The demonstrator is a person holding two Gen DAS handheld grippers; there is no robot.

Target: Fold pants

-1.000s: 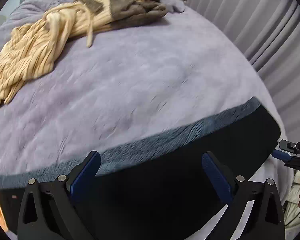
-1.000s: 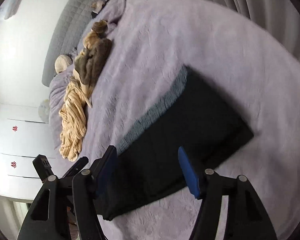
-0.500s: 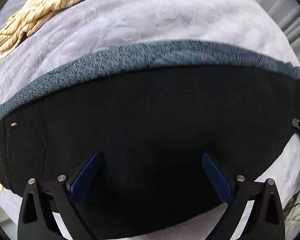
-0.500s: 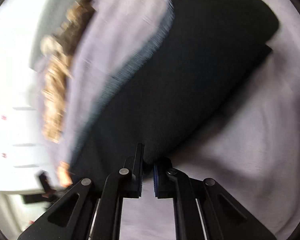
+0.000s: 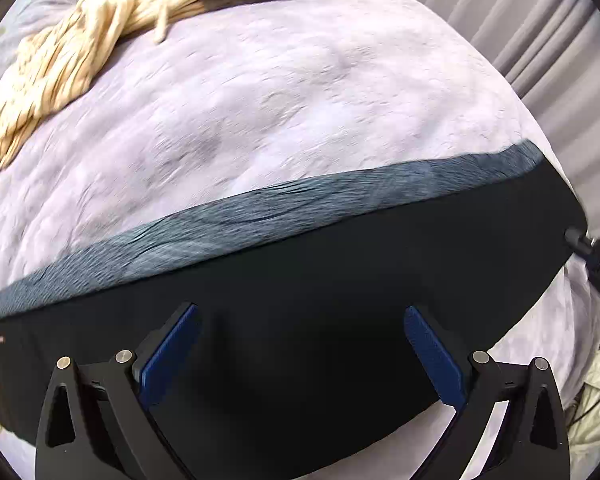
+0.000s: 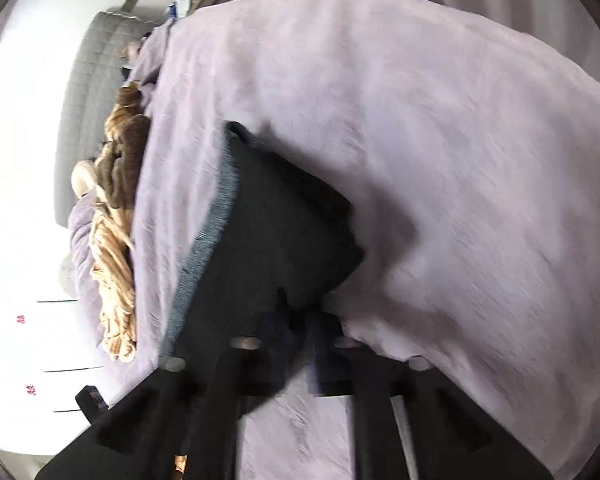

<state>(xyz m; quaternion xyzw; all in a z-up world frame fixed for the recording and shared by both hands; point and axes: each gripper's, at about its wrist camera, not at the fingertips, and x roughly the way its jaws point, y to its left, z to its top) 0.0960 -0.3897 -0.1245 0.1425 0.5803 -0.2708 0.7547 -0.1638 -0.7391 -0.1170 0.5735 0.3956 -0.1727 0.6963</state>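
Right gripper (image 6: 300,320) pinches pants (image 6: 268,248) edge (bedspread (image 6: 440,160) beyond).

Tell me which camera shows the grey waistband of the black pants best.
The left wrist view: the grey waistband runs nearly edge to edge across the picture, fairly sharp, its ribbing plain, above the black pants. In the right wrist view the waistband appears only as a narrow, blurred strip along the pants' left edge, seen foreshortened.

No legible text anywhere.
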